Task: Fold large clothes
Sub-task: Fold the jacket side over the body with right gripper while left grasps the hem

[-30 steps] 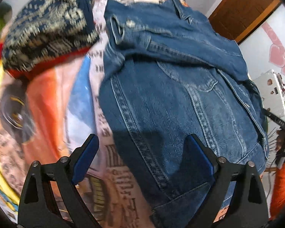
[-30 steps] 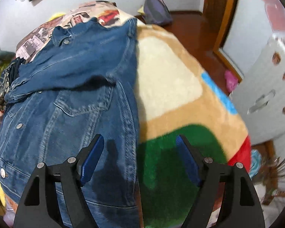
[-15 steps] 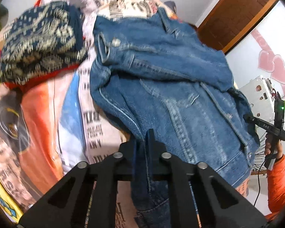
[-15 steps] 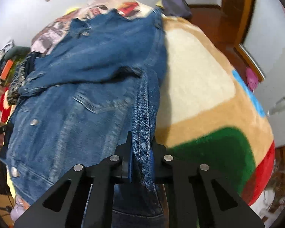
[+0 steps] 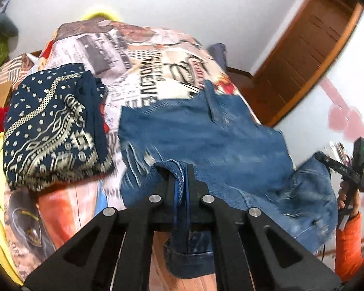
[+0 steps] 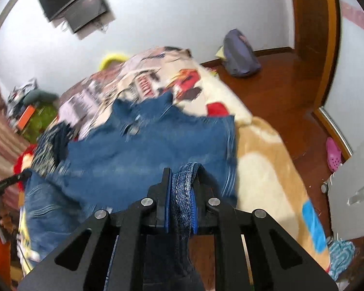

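Denim is seen lifted further than half a second ago: the hem of the denim jacket (image 5: 206, 140), then just gathered off the bed (image 6: 267, 160), is now raised and carried toward the collar, so that the far wall is brought into both views and the cloth is blurred by motion. A second ago both sets of jaws were spread above the flat jacket.

In the left wrist view a folded navy patterned garment (image 5: 51, 126) is seen at 9 o'clock, beside the jacket on the printed bedspread (image 5: 143, 55); a wooden door (image 5: 303, 55) is seen at 2 o'clock. In the right wrist view a dark screen (image 6: 72, 2) is mounted at 11 o'clock, a purple bag (image 6: 240, 53) lies on the floor at 1 o'clock, and a pink shoe (image 6: 333, 155) is at 3 o'clock. Nothing is seen lying on the jacket's body.

The left gripper (image 5: 180, 184) is pressed together on a fold of the hem, which is draped below it. The right gripper (image 6: 180, 194) is likewise clamped on a stitched denim edge.
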Available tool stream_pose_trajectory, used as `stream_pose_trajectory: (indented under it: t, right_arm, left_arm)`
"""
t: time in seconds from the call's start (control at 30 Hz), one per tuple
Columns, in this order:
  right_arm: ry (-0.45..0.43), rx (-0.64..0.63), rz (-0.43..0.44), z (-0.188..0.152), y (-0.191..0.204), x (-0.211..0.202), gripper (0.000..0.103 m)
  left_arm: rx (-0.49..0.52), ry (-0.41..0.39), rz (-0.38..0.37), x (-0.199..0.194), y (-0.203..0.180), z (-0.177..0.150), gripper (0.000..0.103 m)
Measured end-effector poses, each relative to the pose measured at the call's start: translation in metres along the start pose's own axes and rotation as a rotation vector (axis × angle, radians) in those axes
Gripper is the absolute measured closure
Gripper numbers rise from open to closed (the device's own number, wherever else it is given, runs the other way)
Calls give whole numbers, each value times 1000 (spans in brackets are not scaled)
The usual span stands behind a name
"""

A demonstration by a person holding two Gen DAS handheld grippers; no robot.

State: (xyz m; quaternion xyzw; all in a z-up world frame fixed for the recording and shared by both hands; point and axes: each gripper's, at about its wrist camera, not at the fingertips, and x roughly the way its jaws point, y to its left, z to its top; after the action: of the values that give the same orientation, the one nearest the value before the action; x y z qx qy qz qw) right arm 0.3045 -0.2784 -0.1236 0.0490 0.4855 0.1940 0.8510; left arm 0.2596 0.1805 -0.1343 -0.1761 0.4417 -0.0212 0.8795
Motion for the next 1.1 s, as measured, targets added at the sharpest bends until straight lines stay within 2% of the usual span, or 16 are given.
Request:
stream_pose_trajectory:
  t: [0.1, 0.23, 0.33, 0.4, 0.47, 0.53, 0.6, 0.67, 0.73, 0.8, 0.93, 1.1]
  right_arm:
    - [5, 67, -49, 13, -15, 30, 92]
    - [76, 127, -113, 14, -34, 75, 91]
    - [115, 161, -125, 7, -44, 98, 91]
    - [104, 175, -119, 5, -44, 96, 91]
    - [111, 174, -119, 8, -43, 90, 90]
    - [117, 176, -116, 12, -42, 82, 89]
    - [108, 172, -103, 14, -39, 69, 88]
    - [92, 151, -101, 15, -35, 52, 83]
    - [64, 128, -94, 14, -32, 38, 66]
    - [36, 111, -100, 9, -29, 22, 53]
    - [20, 80, -99, -1, -23, 13, 53]
    - [81, 40, -108, -31, -18, 17, 53]
  left_arm:
    - [-51, 18, 53, 30, 18, 10, 99]
    - [-63, 118, 128, 78, 38, 4, 96]
    - [-55, 145, 126, 93, 46, -4, 95]
    - [-60, 147, 111, 90, 47, -2, 94]
    - [-69, 156, 102, 83, 46, 0, 89]
    - [-68, 143, 108, 71, 42, 1, 70]
    - [-51, 105, 114, 54, 37, 0, 60]
    - [-29, 78, 114, 39, 30, -2, 57]
    - [-11, 73, 109, 29, 24, -6, 54]
    - [4, 81, 96, 22, 19, -13, 54]
    - [45, 99, 103, 12, 9, -30, 48]
    - [109, 105, 154, 8, -1, -55, 42]
